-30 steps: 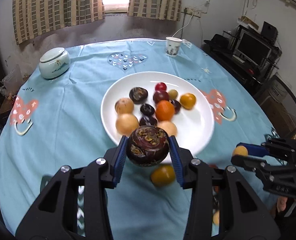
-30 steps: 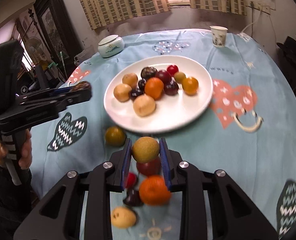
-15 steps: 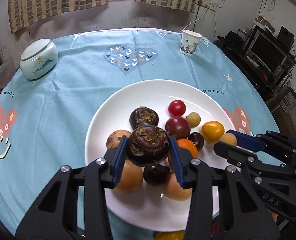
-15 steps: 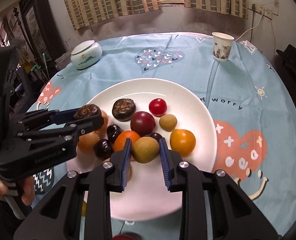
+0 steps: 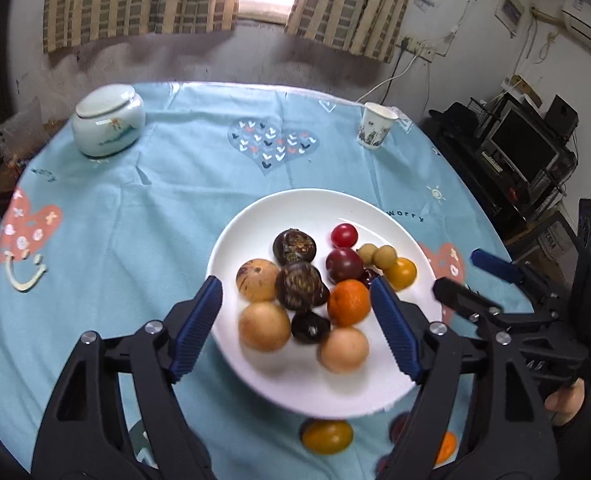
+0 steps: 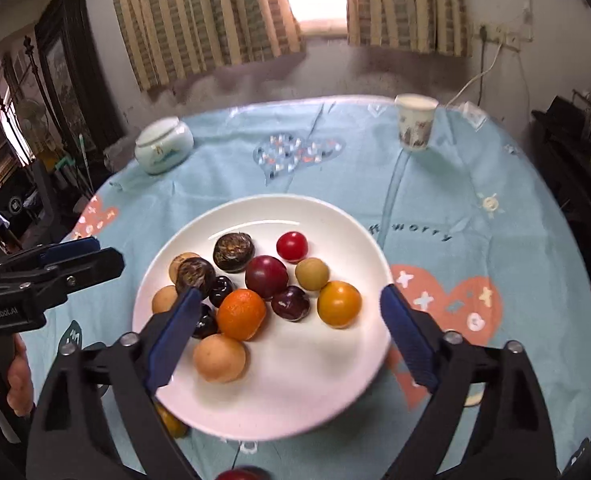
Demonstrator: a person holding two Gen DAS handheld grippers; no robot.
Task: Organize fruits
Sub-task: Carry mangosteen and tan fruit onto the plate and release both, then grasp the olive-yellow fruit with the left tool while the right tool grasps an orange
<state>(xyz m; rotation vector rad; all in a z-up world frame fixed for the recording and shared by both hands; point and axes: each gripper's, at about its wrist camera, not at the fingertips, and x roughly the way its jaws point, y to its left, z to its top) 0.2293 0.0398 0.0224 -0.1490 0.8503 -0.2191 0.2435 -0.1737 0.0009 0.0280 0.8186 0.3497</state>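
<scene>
Both your grippers, left (image 5: 295, 320) and right (image 6: 291, 332), hang wide open and empty over the plate (image 5: 315, 208). Leftover fruit (image 5: 327, 436) sits on the cloth just off the plate's near rim, under your left gripper, so it's closer.

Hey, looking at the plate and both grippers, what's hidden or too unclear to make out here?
- Fruit on the tablecloth below the white plate: left wrist view, partly behind the left gripper.
- Red fruit: right wrist view, cut by the bottom edge.
- Paper cup print: blurred.
</scene>
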